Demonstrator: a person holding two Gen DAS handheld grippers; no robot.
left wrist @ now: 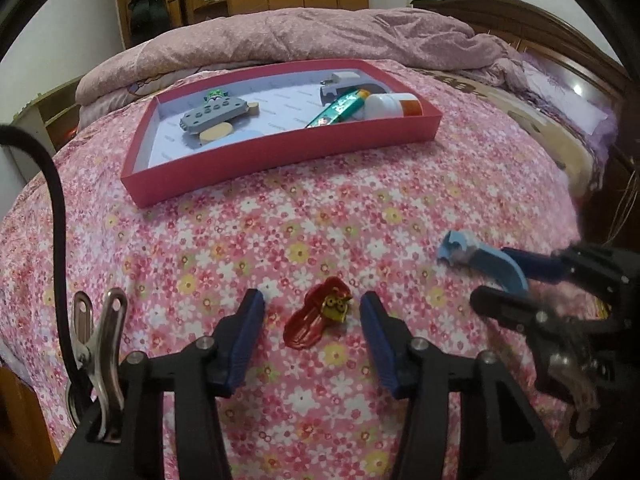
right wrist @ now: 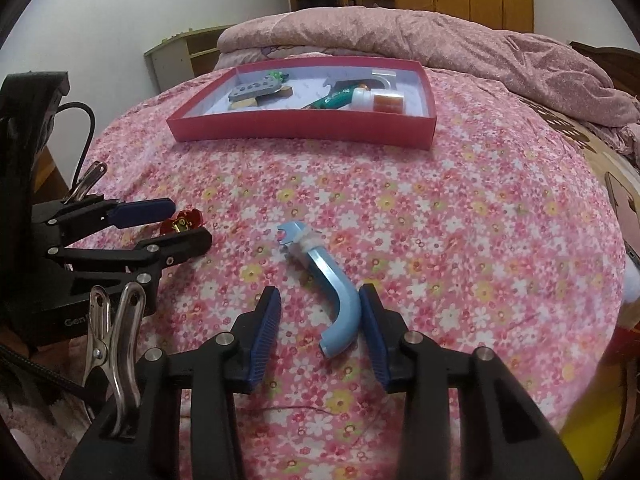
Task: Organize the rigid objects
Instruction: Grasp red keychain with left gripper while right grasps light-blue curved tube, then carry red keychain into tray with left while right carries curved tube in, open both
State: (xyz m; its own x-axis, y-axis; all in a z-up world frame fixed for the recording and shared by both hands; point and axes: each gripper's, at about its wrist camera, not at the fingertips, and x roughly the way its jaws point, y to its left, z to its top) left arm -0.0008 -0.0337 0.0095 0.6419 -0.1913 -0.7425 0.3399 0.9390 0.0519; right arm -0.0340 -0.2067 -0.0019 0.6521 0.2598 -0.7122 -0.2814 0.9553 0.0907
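A shiny red clip (left wrist: pixel 316 318) with a small yellow figure on it lies on the flowered bedspread. My left gripper (left wrist: pixel 312 296) is open around it, a blue pad on each side with gaps to the clip. A light blue curved tool (right wrist: pixel 334 300) lies to its right. My right gripper (right wrist: pixel 319 289) is open around its handle: the right pad is against or very near the handle, the left pad stands clear. Each gripper also shows in the other view: left gripper (right wrist: pixel 184 222) around the red clip (right wrist: pixel 182 222), right gripper (left wrist: pixel 504 280) at the blue tool (left wrist: pixel 480 258).
A shallow red box (left wrist: pixel 280 156) sits farther back on the bed, holding a grey studded piece (left wrist: pixel 214 114), a green tube (left wrist: pixel 338 110) and a white bottle (left wrist: pixel 386 106) with an orange cap. A rumpled pink quilt (left wrist: pixel 300 36) lies behind it; wooden headboard at right.
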